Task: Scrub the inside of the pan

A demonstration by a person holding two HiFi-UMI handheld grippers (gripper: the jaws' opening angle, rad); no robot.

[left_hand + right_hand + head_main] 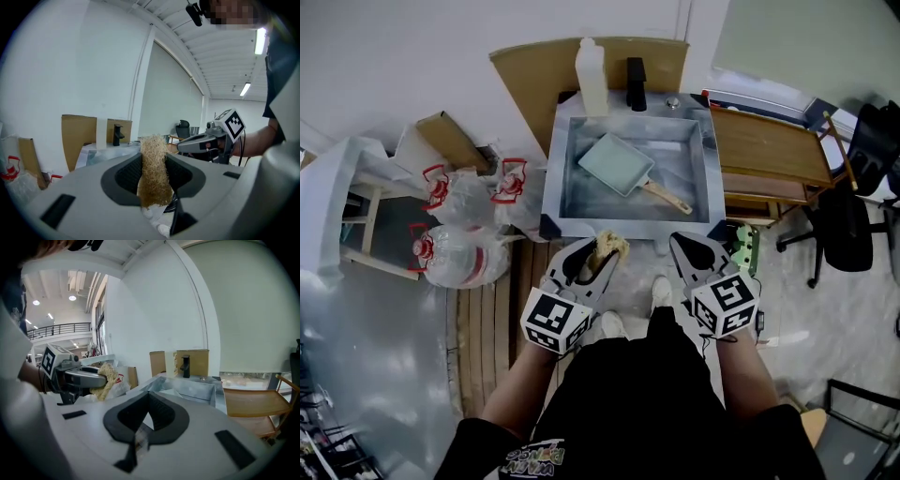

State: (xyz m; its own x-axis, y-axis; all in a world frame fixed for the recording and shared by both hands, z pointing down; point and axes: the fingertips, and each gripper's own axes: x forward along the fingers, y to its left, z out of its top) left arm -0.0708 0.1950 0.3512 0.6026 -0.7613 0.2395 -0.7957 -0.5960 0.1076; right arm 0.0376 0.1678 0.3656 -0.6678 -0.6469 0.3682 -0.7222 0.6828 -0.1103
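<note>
Nothing can be read for certain. The black shirt [614, 412] carries a coloured print of letters [532, 459], seen upside down and too small to spell out. The plastic bags [461, 202] bear red marks, also unreadable. The marker cubes [555, 321] show only black-and-white square patterns.

At centre frame we see a grey metal sink [581, 204], brushed and dull-sheened, and a pale-green rectangular pan [617, 161], smooth, with a light wooden handle [667, 197]. Below, a tan scrubbing pad [609, 247], rough and fibrous. Upper left, a matt brown cardboard sheet [534, 80].
</note>
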